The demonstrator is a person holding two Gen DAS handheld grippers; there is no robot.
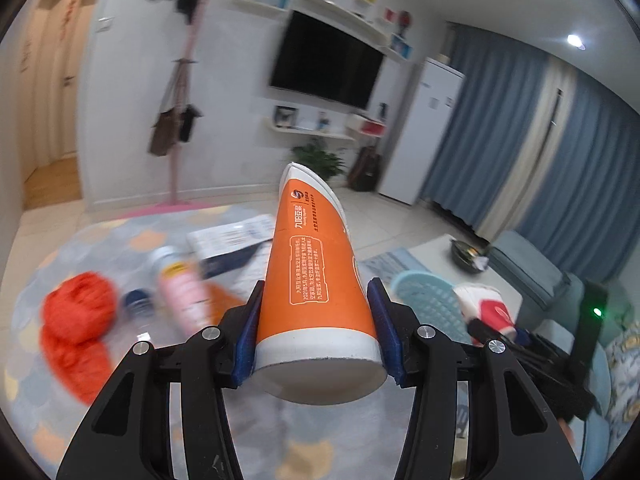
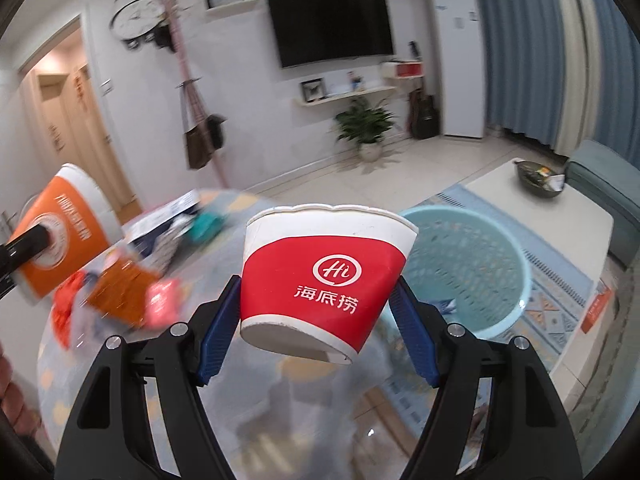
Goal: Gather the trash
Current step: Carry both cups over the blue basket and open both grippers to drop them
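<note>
A patterned rug [image 1: 120, 420] covers the floor, strewn with blurred litter: what looks like a red plastic bag [image 1: 76, 332], a pink bottle [image 1: 182, 292] and a flat box [image 1: 232, 240]. A pale blue basket [image 2: 472, 272] stands beside the low white surface [image 2: 560, 216]. The left gripper [image 1: 316, 336] clamps a tall orange paper cup [image 1: 316, 264] above the rug, base toward the camera. The right gripper [image 2: 320, 312] squeezes a red-and-white paper bowl [image 2: 324, 272], held just before the basket.
</note>
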